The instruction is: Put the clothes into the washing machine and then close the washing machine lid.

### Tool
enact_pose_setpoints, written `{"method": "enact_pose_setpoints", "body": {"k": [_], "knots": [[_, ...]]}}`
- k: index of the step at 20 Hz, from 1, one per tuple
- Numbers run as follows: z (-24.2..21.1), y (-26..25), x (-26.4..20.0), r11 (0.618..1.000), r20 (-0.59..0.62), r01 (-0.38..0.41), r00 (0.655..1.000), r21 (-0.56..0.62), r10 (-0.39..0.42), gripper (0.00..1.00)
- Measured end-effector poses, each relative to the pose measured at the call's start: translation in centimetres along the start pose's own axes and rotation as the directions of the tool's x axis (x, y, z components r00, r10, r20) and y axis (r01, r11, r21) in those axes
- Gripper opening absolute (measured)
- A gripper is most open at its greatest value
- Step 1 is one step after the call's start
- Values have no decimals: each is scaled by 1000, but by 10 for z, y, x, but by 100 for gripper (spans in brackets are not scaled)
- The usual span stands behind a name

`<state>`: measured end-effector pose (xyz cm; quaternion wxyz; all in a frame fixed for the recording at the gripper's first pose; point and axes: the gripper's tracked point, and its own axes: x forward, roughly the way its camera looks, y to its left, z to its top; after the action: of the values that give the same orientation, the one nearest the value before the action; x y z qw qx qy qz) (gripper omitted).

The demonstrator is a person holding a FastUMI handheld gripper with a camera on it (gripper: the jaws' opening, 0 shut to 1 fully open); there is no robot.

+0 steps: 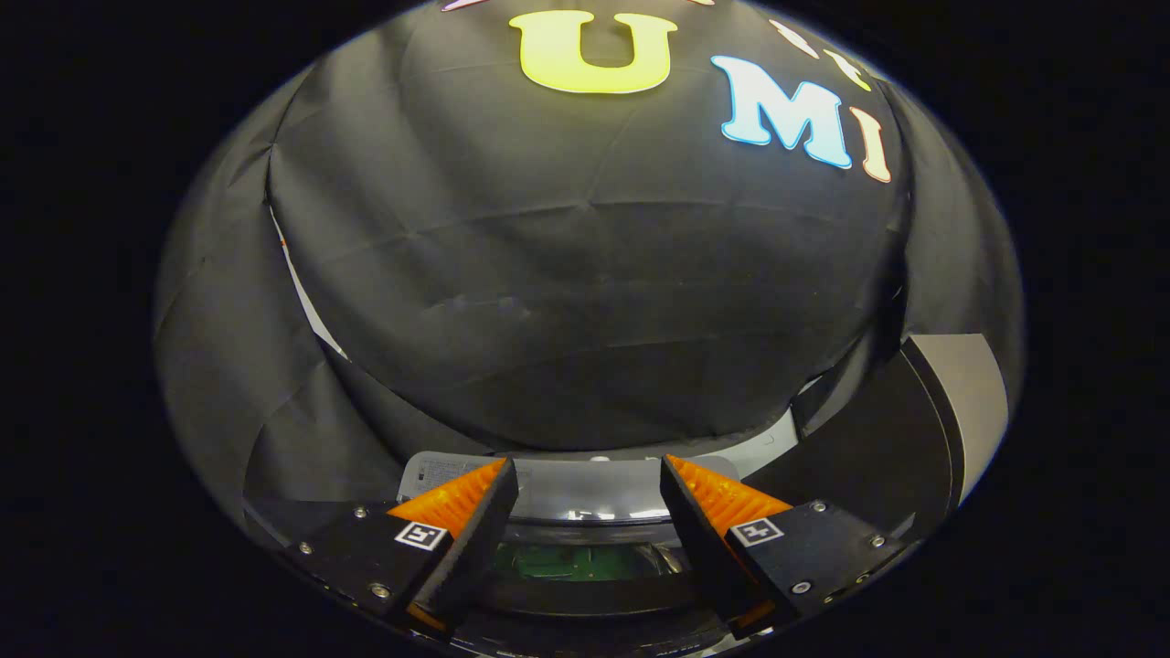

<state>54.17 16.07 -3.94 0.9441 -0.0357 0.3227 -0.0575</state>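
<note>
My gripper hangs open above the washing machine, with nothing between its fingers. The machine's pale grey top panel lies just ahead of the fingertips. Below it, between the fingers, a glossy round rim curves around the tub opening. Something green, apparently clothing, shows down inside that opening. A dark band crosses below the green patch, close under the gripper; I cannot tell whether it is the lid's edge or the machine's front rim.
The black booth wall rises right behind the machine. To the right of the fingers stands a black surface with a grey upright panel at its far end. A white strip runs along the wall's foot.
</note>
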Motion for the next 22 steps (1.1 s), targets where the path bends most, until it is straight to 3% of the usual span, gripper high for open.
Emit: {"method": "enact_pose_setpoints", "body": {"k": [11, 22], "knots": [[-35, 0, -13, 1000, -7, 4, 1000, 1, -4, 97], [-150, 11, -39, 998, -99, 8, 995, -56, -13, 97]]}}
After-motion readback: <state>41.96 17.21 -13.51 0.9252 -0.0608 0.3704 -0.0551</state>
